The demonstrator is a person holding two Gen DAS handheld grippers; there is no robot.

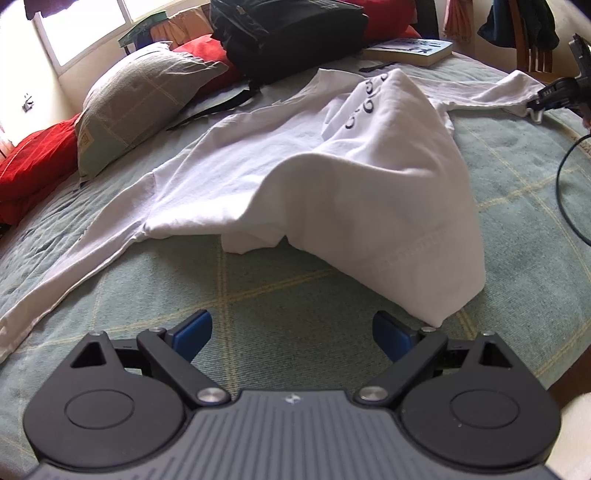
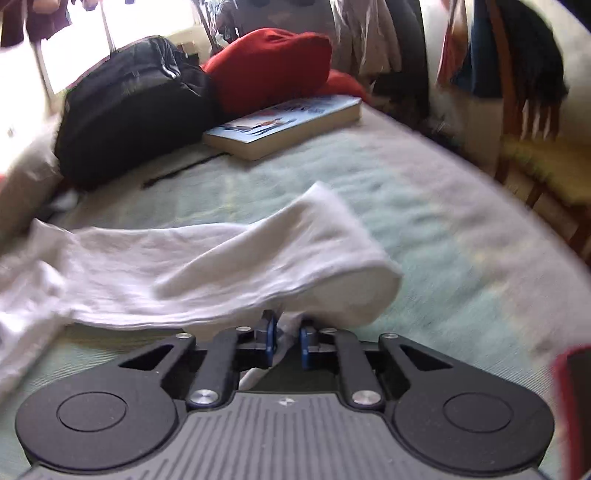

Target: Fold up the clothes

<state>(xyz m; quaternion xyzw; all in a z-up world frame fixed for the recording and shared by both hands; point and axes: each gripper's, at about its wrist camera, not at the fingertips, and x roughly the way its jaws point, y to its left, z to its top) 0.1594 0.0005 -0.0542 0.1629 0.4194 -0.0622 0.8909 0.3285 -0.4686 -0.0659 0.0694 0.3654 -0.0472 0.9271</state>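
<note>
A white long-sleeved shirt (image 1: 295, 166) with dark lettering lies spread on the green bed cover (image 1: 258, 288), its lower part humped up and folded over. My left gripper (image 1: 291, 338) hangs open just in front of the hump, with nothing between its blue pads. In the left wrist view the right gripper (image 1: 543, 99) shows at the far right, pinching the end of a sleeve. The right wrist view, which is blurred, shows my right gripper (image 2: 288, 341) shut on the white sleeve (image 2: 221, 266), which is lifted off the cover and trails to the left.
A black backpack (image 1: 291, 33), red cushions (image 1: 33, 166), a grey pillow (image 1: 136, 99) and a paperback book (image 1: 413, 50) lie along the far side of the bed. A black cable (image 1: 565, 192) loops at the right edge. A wooden chair (image 2: 535, 155) stands beyond the bed.
</note>
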